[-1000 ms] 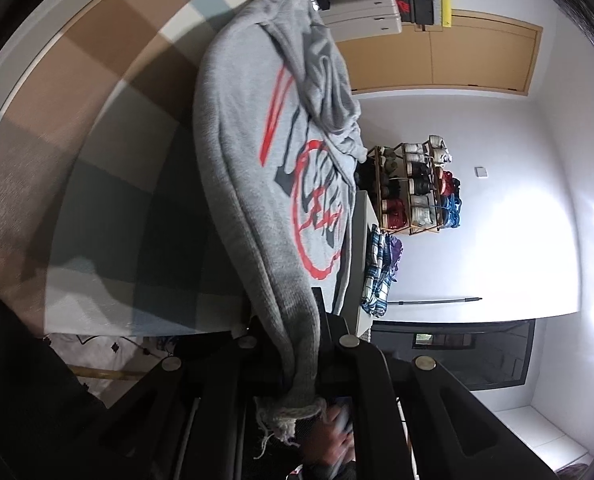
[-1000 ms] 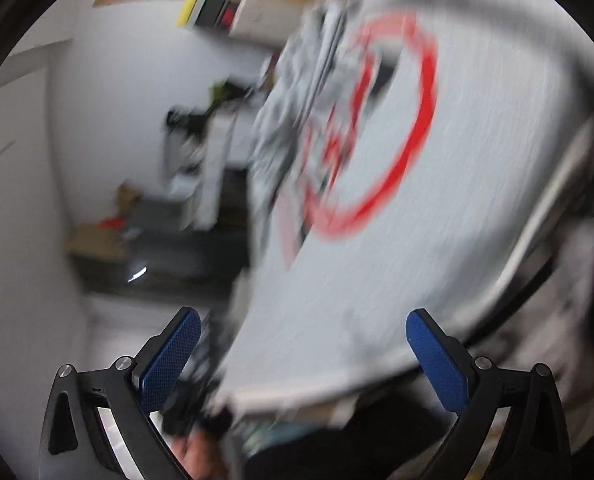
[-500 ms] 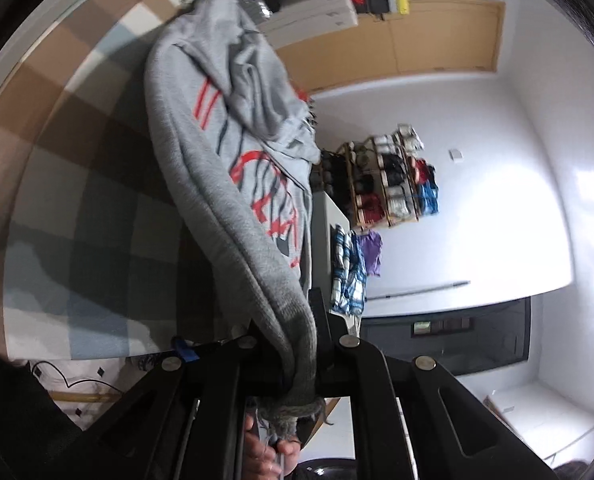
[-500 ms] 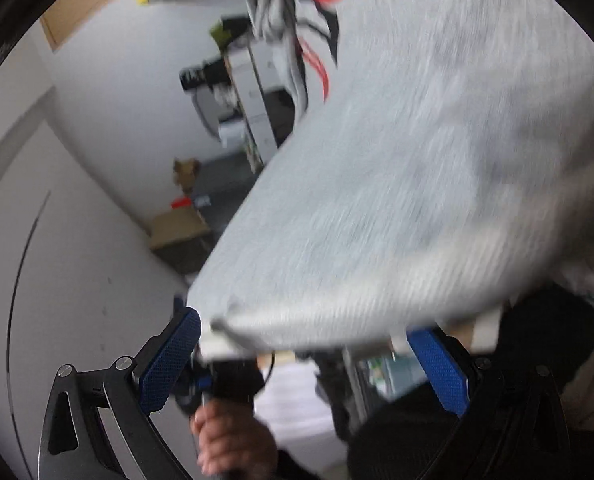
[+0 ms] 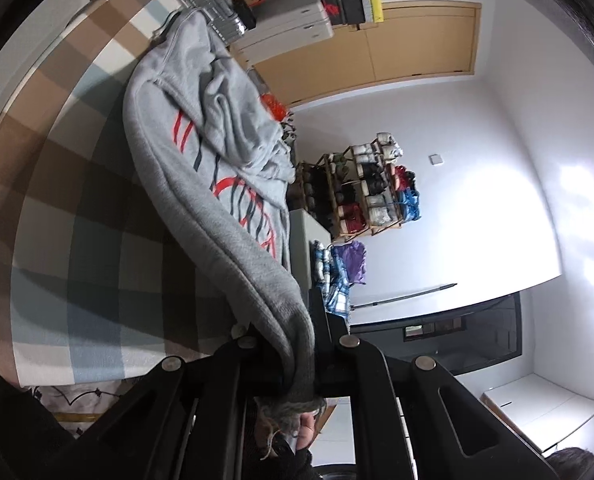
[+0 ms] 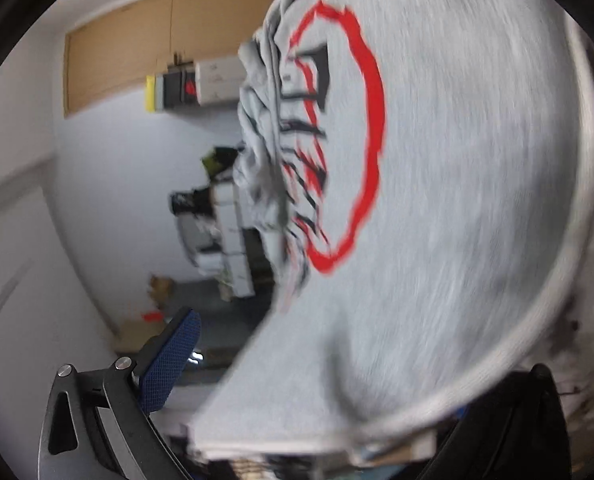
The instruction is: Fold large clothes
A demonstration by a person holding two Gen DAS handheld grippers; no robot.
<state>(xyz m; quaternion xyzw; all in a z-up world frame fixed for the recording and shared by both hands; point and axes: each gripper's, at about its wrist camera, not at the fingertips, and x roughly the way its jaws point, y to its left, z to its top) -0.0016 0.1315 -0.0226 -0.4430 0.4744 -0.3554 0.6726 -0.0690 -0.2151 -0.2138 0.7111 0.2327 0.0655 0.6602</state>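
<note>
A grey sweatshirt (image 5: 201, 168) with a red and black print stretches from the checked bedspread (image 5: 77, 220) up into my left gripper (image 5: 297, 344). That gripper is shut on a bunched edge of the cloth, whose frayed end hangs out behind the fingers. In the right wrist view the sweatshirt (image 6: 457, 180) fills most of the blurred picture, its red ring showing. My right gripper (image 6: 337, 384) stands open. Its left blue pad (image 6: 173, 360) is bare, while the cloth's hem lies across the gap and hides the right finger.
A person's hand (image 5: 309, 428) shows behind the left gripper. Beyond the bed stand a shoe rack (image 5: 369, 192), hanging plaid clothes (image 5: 337, 276), a wooden cupboard door (image 5: 417, 44) and stacked white boxes (image 5: 285, 32). Shelves with clutter (image 6: 225, 232) line the wall in the right wrist view.
My left gripper has risen with the cloth edge still held, drawing the sweatshirt up off the bedspread. The right gripper has swung about and the hem now covers its right finger.
</note>
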